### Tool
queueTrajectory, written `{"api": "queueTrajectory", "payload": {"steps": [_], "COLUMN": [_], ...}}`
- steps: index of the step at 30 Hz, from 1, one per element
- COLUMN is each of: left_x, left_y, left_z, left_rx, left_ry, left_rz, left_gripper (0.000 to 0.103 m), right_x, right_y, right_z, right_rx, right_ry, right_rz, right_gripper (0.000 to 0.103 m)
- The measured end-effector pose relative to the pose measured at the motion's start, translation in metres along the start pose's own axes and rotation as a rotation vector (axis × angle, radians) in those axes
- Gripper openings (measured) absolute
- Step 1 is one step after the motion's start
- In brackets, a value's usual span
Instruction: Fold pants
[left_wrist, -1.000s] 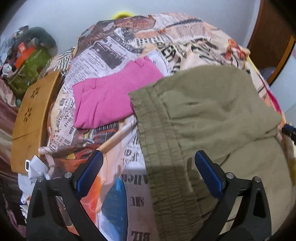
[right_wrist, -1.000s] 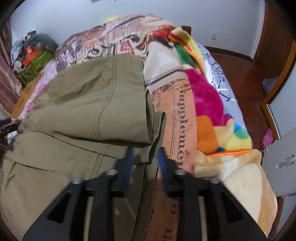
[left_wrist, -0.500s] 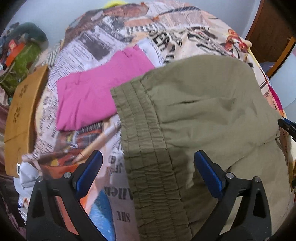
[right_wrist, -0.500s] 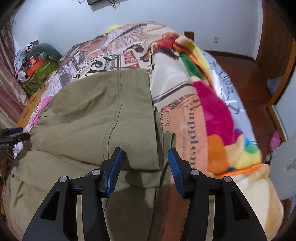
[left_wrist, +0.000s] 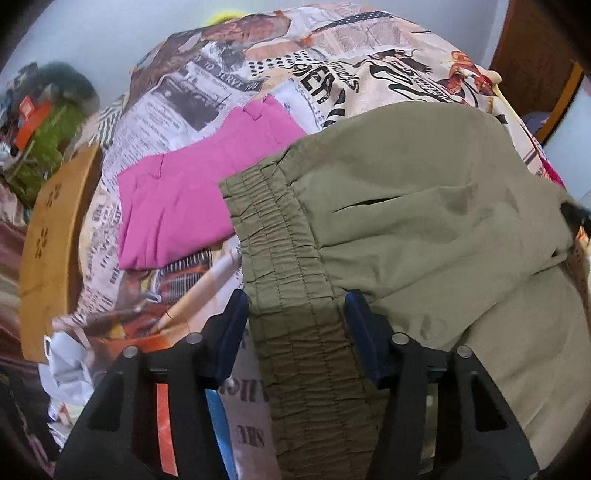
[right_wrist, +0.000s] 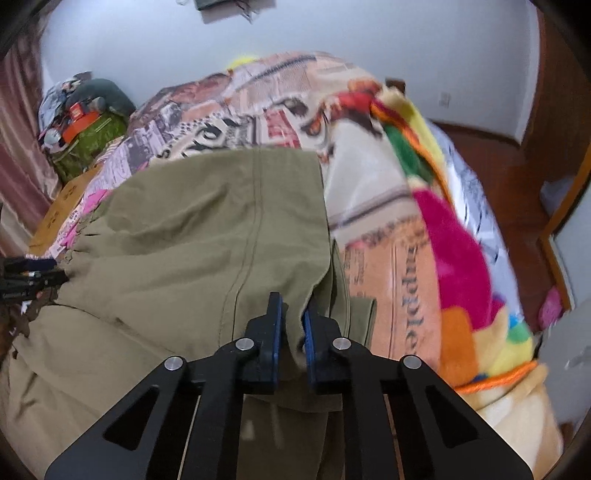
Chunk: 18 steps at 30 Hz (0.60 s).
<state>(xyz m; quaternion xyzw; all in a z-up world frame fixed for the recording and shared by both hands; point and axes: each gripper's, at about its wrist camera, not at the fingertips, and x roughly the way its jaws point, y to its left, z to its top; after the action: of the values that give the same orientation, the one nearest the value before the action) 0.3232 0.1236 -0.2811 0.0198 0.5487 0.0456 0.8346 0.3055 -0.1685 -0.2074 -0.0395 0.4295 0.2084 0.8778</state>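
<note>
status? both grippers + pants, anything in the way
Left hand-held gripper straddling the waistband, jaws apart. Right hand-held gripper shut on the olive pants at the folded edge. Pink garment alongside the waistband, not blocking.

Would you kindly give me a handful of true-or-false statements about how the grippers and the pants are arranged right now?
1. The right gripper is clamped on an edge of the olive pants. True.
2. The left gripper straddles the pants' elastic waistband. True.
3. The pink garment lies on top of the pants. False: it lies flat on the newsprint bedspread, with the waistband overlapping its edge.
4. The pants lie spread out in a single layer. False: an upper layer is folded over a lower one.
5. The colourful fleece blanket covers the pants. False: it lies beside them.
</note>
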Motion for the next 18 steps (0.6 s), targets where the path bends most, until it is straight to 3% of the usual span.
{"api": "queueTrajectory", "payload": {"steps": [5, 10, 13, 18], "left_x": [0.011, 0.022, 0.018, 0.002], "left_y": [0.005, 0.012, 0.01, 0.011], "left_z": [-0.003, -0.007, -0.008, -0.004], "left_rx": [-0.011, -0.059, -0.042, -0.033], "left_ry": [0.013, 0.012, 0.005, -0.003], "left_rz": [0.012, -0.013, -0.01, 0.009], "left_gripper": [0.053, 0.056, 0.056, 0.057], "right_x": [0.019, 0.052, 0.05, 0.037], "right_y": [0.0, -0.008, -0.003, -0.007], "right_z": [-0.002, -0.014, -0.009, 0.001], "right_rx": [-0.059, -0.024, -0.06, -0.043], "right_ry": [0.047, 0.143, 0.156, 0.174], "right_rz": [-0.063, -0.077, -0.112, -0.083], "right_gripper": [0.007, 0.007, 0.007, 0.01]}}
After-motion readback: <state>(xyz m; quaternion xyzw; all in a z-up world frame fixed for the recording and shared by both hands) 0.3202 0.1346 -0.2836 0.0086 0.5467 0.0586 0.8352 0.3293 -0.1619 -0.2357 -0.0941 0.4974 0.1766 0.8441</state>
